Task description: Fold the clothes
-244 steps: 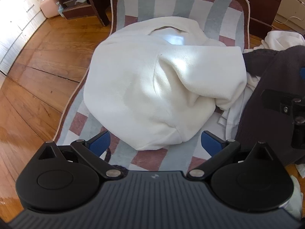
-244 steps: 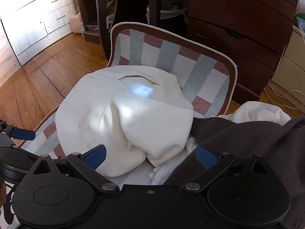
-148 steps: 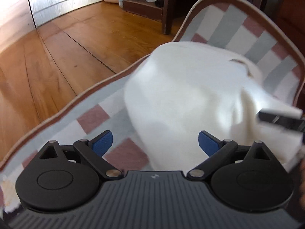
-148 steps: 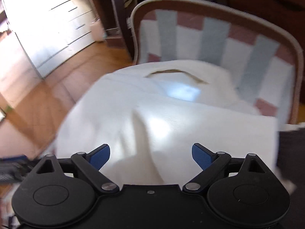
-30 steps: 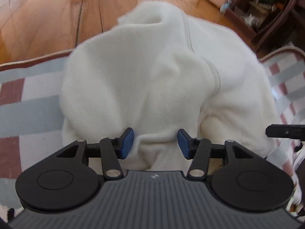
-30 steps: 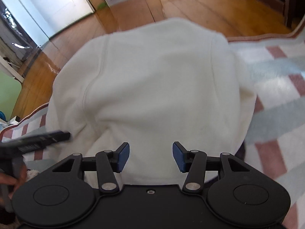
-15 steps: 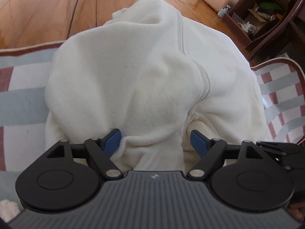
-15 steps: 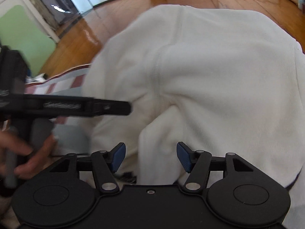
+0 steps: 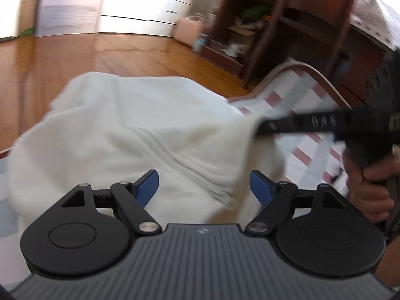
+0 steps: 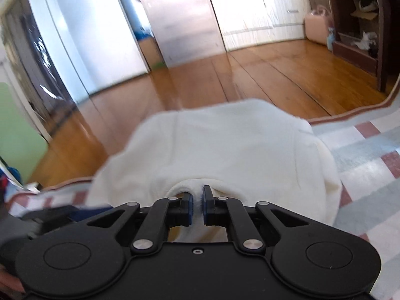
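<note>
Left wrist view: my left gripper (image 9: 203, 186) stands wide apart, its jaws having just been opening, nothing pinched; the white fleece garment (image 9: 130, 135) lies heaped ahead of and below the blue pads (image 9: 147, 187), on the checked rug (image 9: 307, 115) and partly over the wooden floor (image 9: 75, 57). My right gripper (image 9: 265, 126) reaches in from the right, clamped on the garment's edge, a hand (image 9: 370, 190) on its grip.

Right wrist view: my right gripper (image 10: 197, 206) has just been closing and now pinches a fold of the white fleece garment (image 10: 225, 150), which drapes forward over the checked rug (image 10: 370, 155).
</note>
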Tool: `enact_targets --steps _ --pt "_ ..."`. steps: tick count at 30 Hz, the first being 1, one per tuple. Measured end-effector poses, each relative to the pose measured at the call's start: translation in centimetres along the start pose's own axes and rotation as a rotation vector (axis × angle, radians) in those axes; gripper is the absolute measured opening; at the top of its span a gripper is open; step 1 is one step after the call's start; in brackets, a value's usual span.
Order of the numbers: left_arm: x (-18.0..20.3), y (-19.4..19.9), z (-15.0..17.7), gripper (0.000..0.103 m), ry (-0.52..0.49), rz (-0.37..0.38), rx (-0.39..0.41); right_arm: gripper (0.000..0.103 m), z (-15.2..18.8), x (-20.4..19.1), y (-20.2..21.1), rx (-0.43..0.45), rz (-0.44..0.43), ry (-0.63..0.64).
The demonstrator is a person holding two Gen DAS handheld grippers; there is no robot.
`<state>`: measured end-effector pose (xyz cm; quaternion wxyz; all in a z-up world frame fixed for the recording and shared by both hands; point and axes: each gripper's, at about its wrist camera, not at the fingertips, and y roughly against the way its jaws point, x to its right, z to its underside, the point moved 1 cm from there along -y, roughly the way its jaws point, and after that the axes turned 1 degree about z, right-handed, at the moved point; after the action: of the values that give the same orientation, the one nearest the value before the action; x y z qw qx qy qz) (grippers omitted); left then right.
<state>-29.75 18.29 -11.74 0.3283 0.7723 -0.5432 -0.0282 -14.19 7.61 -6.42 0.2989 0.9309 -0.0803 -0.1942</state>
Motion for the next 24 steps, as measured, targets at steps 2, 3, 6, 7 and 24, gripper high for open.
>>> enact_targets --steps 2,3,6,7,24 --pt "1.0 -0.7 0.4 0.092 -0.07 -0.008 -0.011 0.008 0.0 -0.6 0.8 0.031 -0.044 0.014" --pt "1.4 -1.0 0.6 0.096 -0.113 -0.028 -0.013 0.008 -0.2 -1.0 1.0 0.043 -0.071 0.027" --pt "1.9 -1.7 0.8 0.096 -0.193 -0.069 -0.02 0.009 -0.3 -2.1 1.0 0.047 -0.17 0.059" --pt "1.9 -1.7 0.6 0.094 -0.206 -0.089 -0.007 0.009 -0.3 -2.3 0.9 0.035 -0.213 0.062" --pt "-6.2 8.0 -2.2 0.022 -0.038 -0.856 0.255 0.054 2.7 10.0 -3.9 -0.15 0.0 -0.498"
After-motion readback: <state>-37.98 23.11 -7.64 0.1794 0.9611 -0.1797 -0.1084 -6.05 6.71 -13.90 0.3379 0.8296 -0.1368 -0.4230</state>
